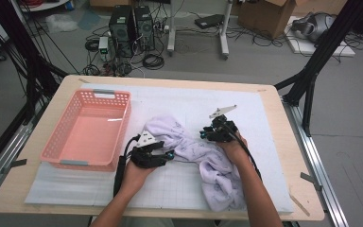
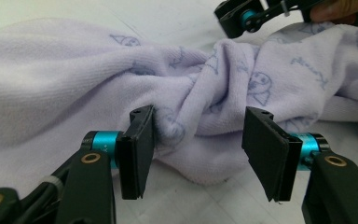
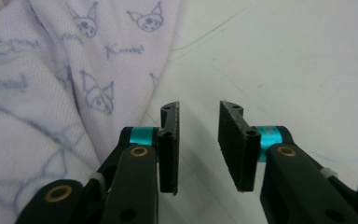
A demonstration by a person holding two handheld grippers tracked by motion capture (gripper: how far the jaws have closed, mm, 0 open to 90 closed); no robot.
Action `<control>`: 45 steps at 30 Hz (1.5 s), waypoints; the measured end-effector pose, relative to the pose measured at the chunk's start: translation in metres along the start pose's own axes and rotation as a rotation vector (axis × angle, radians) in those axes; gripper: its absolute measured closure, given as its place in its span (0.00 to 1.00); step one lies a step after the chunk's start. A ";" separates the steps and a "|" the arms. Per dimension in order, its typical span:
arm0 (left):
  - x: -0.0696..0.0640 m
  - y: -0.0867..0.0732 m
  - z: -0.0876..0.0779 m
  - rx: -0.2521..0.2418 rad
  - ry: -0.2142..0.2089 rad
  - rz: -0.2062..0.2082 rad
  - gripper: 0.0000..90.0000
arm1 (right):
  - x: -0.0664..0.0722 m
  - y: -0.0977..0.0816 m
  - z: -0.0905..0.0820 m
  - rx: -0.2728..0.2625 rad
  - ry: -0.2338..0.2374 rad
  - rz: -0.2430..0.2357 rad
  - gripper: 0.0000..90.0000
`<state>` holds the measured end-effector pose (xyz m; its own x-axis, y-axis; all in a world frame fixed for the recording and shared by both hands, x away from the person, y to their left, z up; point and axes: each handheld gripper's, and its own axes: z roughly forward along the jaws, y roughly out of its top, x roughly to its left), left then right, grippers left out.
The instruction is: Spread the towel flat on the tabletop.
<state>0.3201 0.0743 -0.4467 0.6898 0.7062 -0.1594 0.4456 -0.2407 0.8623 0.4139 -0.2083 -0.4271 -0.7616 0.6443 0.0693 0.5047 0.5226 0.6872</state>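
Straddling a fold of the lilac towel, the left tongs stood unclenched; the right tongs gaped over bare bench beside it.

Bare mat upper right of frame; basket walls left; towel heaped centre.
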 end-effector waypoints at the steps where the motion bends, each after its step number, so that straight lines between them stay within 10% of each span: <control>1: -0.001 -0.001 0.003 0.009 0.001 -0.006 0.49 | 0.001 0.001 0.004 0.002 0.014 0.004 0.73; 8: -0.003 0.000 0.009 0.067 0.069 -0.004 0.67 | 0.015 0.005 0.024 0.010 0.149 0.048 0.66; 11: -0.002 0.000 0.009 0.078 0.099 -0.024 0.84 | 0.026 0.010 0.027 0.034 0.116 0.009 0.64; 20: -0.001 -0.001 0.004 0.070 0.103 -0.008 0.93 | 0.038 0.014 0.027 0.055 0.118 0.007 0.97; 31: -0.012 0.001 0.007 0.056 0.051 0.030 0.94 | -0.007 -0.007 -0.050 -0.093 -0.056 0.144 0.98; 34: -0.017 0.001 0.008 0.083 0.046 0.061 0.94 | 0.001 -0.010 -0.053 -0.047 -0.101 0.087 0.97; 39: -0.011 -0.002 -0.006 0.075 0.044 0.030 0.94 | 0.011 -0.012 -0.050 -0.040 -0.049 0.018 0.86; 45: -0.010 -0.008 -0.016 0.082 0.045 0.017 0.94 | -0.012 -0.001 -0.051 -0.122 -0.128 0.110 0.75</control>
<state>0.3001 0.0798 -0.4439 0.6723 0.7301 -0.1222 0.4807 -0.3051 0.8221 0.4015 -0.2455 -0.3916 -0.6426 0.7637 0.0621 0.5235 0.3785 0.7633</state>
